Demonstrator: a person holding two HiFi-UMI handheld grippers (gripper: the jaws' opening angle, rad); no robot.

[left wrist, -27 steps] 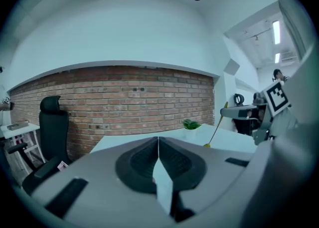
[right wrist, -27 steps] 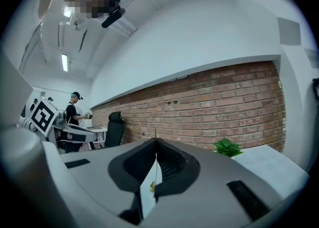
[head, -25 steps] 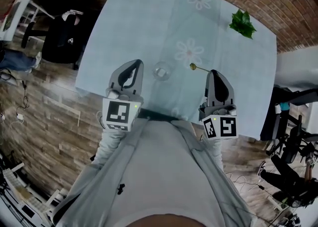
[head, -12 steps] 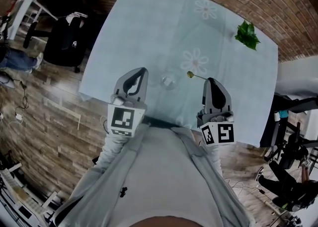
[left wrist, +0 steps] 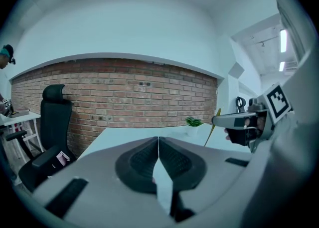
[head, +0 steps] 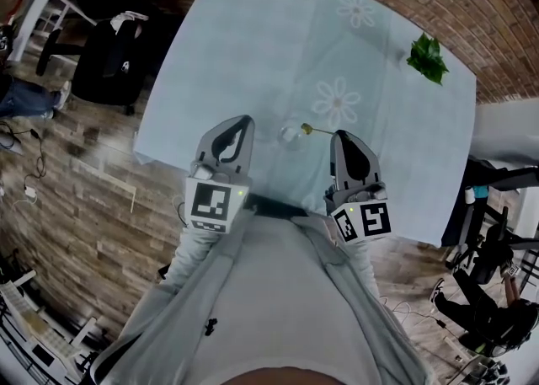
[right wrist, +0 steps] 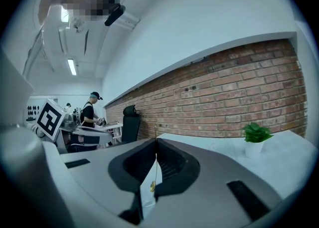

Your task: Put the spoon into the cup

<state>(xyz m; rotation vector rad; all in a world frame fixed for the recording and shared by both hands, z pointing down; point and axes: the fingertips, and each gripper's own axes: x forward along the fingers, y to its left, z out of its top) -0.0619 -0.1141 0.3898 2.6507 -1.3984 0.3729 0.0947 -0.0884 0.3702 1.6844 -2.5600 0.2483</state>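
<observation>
A small clear glass cup (head: 290, 134) stands on the pale blue flowered tablecloth (head: 253, 55) near its front edge. My right gripper (head: 338, 134) is shut on the thin handle of a golden spoon (head: 313, 130). The spoon's bowl reaches left to just beside the cup's right rim. In the right gripper view the spoon (right wrist: 155, 174) shows as a fine gold line pinched between the closed jaws. My left gripper (head: 242, 121) hangs just left of the cup, shut and holding nothing. From the left gripper view (left wrist: 158, 141), the spoon (left wrist: 212, 129) slants down from the right gripper (left wrist: 244, 121).
A small potted plant (head: 428, 58) stands at the table's far right corner. A black office chair (head: 105, 63) sits left of the table on the wood floor. A brick wall (right wrist: 234, 102) runs behind the table. A person works at a desk (right wrist: 91, 114) far off.
My right gripper has moved left with the spoon, bringing its bowl from well right of the cup to its rim. The left gripper has barely moved.
</observation>
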